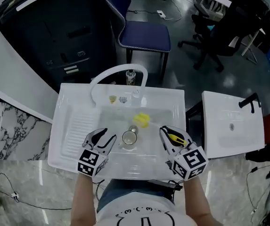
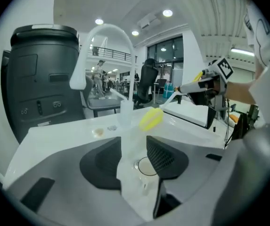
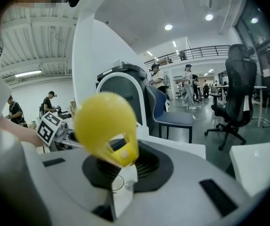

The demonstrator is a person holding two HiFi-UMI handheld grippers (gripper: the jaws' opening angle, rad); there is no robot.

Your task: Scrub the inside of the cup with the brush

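A clear cup (image 1: 129, 138) stands in the basin of the white sink (image 1: 73, 98). My left gripper (image 1: 105, 139) hovers just left of it, open and empty; in the left gripper view the cup's rim (image 2: 146, 166) shows ahead through the gap between the jaws of that gripper (image 2: 134, 159). My right gripper (image 1: 171, 135) is at the cup's right, shut on the yellow brush (image 1: 176, 137). The brush (image 3: 107, 126) fills the right gripper view, above that gripper (image 3: 120, 166). A yellow head (image 1: 142, 120) lies over the basin beyond the cup; whether it belongs to the held brush is unclear.
A white arched faucet (image 1: 118, 72) rises at the sink's back, with a small bottle (image 1: 131, 76) and small items (image 1: 112, 99) near it. A ribbed drainboard (image 1: 80, 124) lies at the left. A second white sink (image 1: 231, 124) stands at the right, a blue chair (image 1: 144, 34) behind.
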